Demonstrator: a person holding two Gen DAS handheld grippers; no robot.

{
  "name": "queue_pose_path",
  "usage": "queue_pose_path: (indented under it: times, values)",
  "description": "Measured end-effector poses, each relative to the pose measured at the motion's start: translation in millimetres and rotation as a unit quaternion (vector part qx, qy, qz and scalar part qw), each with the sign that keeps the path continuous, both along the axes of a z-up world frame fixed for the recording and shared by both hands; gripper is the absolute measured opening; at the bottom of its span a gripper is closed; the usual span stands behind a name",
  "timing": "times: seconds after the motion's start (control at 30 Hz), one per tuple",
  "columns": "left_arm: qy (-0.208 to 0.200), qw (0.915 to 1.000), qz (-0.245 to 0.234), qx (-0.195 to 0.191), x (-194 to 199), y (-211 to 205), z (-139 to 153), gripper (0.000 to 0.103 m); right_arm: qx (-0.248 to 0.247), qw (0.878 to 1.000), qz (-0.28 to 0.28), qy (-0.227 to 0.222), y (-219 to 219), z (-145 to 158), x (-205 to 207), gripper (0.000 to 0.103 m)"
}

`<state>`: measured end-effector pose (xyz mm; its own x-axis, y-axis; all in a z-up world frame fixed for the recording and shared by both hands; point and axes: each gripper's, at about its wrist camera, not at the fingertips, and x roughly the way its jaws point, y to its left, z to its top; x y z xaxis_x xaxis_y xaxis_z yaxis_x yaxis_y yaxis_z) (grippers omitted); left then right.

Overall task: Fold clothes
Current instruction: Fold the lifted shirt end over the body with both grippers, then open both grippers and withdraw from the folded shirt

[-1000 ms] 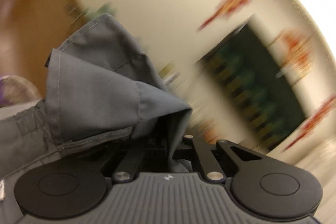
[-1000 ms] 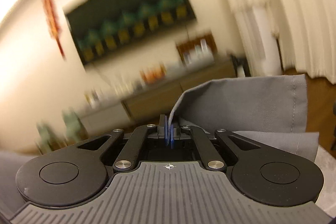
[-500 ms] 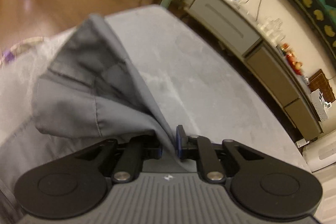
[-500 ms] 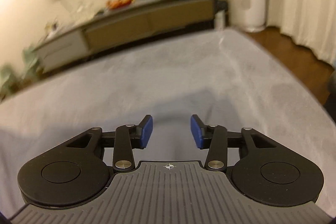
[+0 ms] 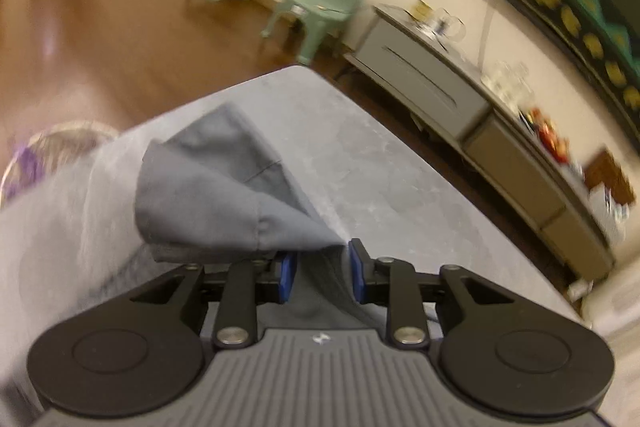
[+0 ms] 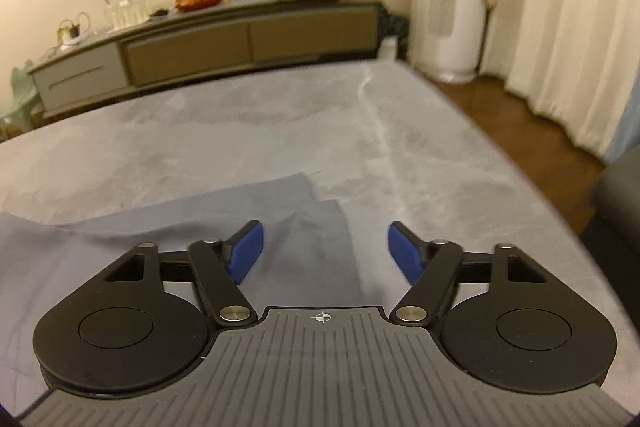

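The grey garment [image 5: 224, 199] lies on the grey table [image 5: 400, 179], bunched at centre-left of the left view and flat at lower left in the right view [image 6: 160, 223]. The left gripper [image 5: 320, 269] has just been opening, cloth loose between unpressed pads. The right gripper [image 6: 326, 251] is released, empty, narrowing slightly. Let the fabric drop fully before smoothing.

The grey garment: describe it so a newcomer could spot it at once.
Find the big grey table before the long sideboard. On its near side lies the grey garment, flat under the right gripper. It is darker and smoother than the mottled tabletop, with straight hemmed edges.
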<state>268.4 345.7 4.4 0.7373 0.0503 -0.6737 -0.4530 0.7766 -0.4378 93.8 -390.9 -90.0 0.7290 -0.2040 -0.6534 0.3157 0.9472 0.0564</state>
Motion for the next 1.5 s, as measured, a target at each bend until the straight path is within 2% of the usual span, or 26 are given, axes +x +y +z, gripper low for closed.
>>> queue_pose_path:
  times: [0.03, 0.07, 0.1, 0.17, 0.23, 0.3, 0.4, 0.5, 0.6, 0.67, 0.7, 0.77, 0.83, 0.87, 0.93, 1.0, 1.07, 1.17, 1.3, 1.33, 1.37, 1.4, 1.43, 1.5]
  values:
    - [-0.013, 0.9998, 0.007, -0.009, 2.2, 8.9, 3.2, 0.032, 0.002, 1.000, 0.006, -0.001, -0.2, -1.3, 3.6, 0.018]
    - [-0.037, 0.9981, 0.038, -0.031, 2.1, 23.1, 3.6, 0.034, 0.000, 1.000, 0.011, -0.007, 1.3, -0.3, 5.2, 0.015]
    - [-0.049, 0.9957, 0.060, -0.050, 0.1, 35.1, 2.2, 0.045, -0.003, 1.000, 0.017, -0.012, 2.7, 0.6, 6.8, 0.014]
    - [-0.069, 0.9888, 0.100, -0.087, -4.4, 57.8, -1.1, 0.047, -0.009, 0.999, 0.028, -0.025, 5.9, 3.8, 8.3, 0.014]
    - [-0.073, 0.9873, 0.097, -0.102, -6.9, 61.5, -3.7, 0.047, -0.010, 0.999, 0.034, -0.036, 7.3, 8.7, 7.6, 0.014]
    - [-0.066, 0.9909, 0.065, -0.098, -3.2, 51.8, -3.0, 0.047, -0.005, 0.999, 0.034, -0.038, 7.2, 8.4, 9.2, 0.014]
    - [-0.048, 0.9952, 0.012, -0.084, -3.9, 32.0, -3.7, 0.047, 0.013, 0.999, 0.032, -0.021, 6.9, -4.5, 18.5, 0.035]
    - [-0.021, 0.9974, -0.030, -0.062, -8.8, 11.6, -8.5, 0.046, 0.015, 0.999, 0.051, 0.005, 10.2, -14.6, 31.1, 0.006]
    - [0.001, 0.9998, 0.000, -0.022, -31.1, 14.0, -8.3, 0.044, -0.009, 0.996, 0.071, -0.045, 18.4, 9.0, 33.3, 0.004]
    - [-0.012, 0.9993, 0.030, -0.016, -58.3, 26.0, -1.4, 0.044, -0.033, 0.993, 0.080, -0.078, 25.3, 25.7, 35.9, 0.004]
    - [-0.022, 0.9986, 0.045, -0.017, -73.9, 32.1, 3.3, 0.044, -0.048, 0.993, 0.077, -0.079, 27.9, 26.9, 40.4, 0.004]
    - [-0.040, 0.9970, 0.064, -0.015, -108.0, 40.0, 8.6, 0.046, -0.066, 0.996, 0.056, -0.033, 28.4, 6.6, 55.8, 0.004]
    - [-0.043, 0.9965, 0.070, -0.016, -143.0, 43.1, 4.6, 0.046, -0.080, 0.996, 0.043, 0.026, 30.5, -21.4, 67.9, 0.009]
    - [-0.039, 0.9963, 0.073, -0.022, -158.3, 45.2, 0.3, 0.046, -0.100, 0.993, 0.041, 0.039, 35.3, -25.7, 69.2, 0.012]
    - [-0.045, 0.9925, 0.097, -0.059, -204.0, 49.7, -16.6, 0.047, -0.159, 0.986, 0.027, 0.036, 50.5, -16.1, 64.1, 0.051]
    - [-0.057, 0.9876, 0.111, -0.096, -237.4, 54.2, -31.2, 0.048, -0.211, 0.977, -0.007, 0.000, 70.9, 10.9, 49.4, 0.055]
    - [-0.053, 0.9849, 0.117, -0.116, -255.7, 57.0, -42.1, 0.048, -0.208, 0.976, 0.045, -0.048, 110.6, 38.7, 25.4, 0.053]
    - [-0.046, 0.9853, 0.115, -0.118, -261.9, 60.1, -45.6, 0.048, -0.168, 0.964, 0.193, -0.070, 189.3, 48.5, -7.4, 0.061]
    - [-0.076, 0.9830, 0.113, -0.123, -269.7, 66.8, -36.0, 0.052, -0.131, 0.939, 0.316, 0.015, 265.8, 10.2, -10.5, 0.064]
    - [-0.080, 0.9819, 0.113, -0.129, -272.6, 66.1, -37.3, 0.052, -0.157, 0.935, 0.315, 0.041, 281.6, -1.4, -8.0, 0.058]
    - [-0.079, 0.9811, 0.112, -0.136, -273.6, 67.2, -39.8, 0.052, -0.188, 0.932, 0.306, 0.042, 298.0, -2.4, -10.5, 0.054]
    - [-0.077, 0.9803, 0.112, -0.143, -274.1, 68.6, -42.4, 0.052, -0.210, 0.929, 0.302, 0.029, 315.7, 3.3, -16.7, 0.047]
    - [-0.074, 0.9793, 0.113, -0.151, -275.4, 70.6, -46.1, 0.053, -0.232, 0.926, 0.298, 0.016, 333.5, 9.1, -22.9, 0.046]
    - [-0.079, 0.9748, 0.115, -0.174, -277.3, 77.4, -50.9, 0.053, -0.204, 0.909, 0.359, -0.050, 392.3, 38.2, -53.6, 0.049]
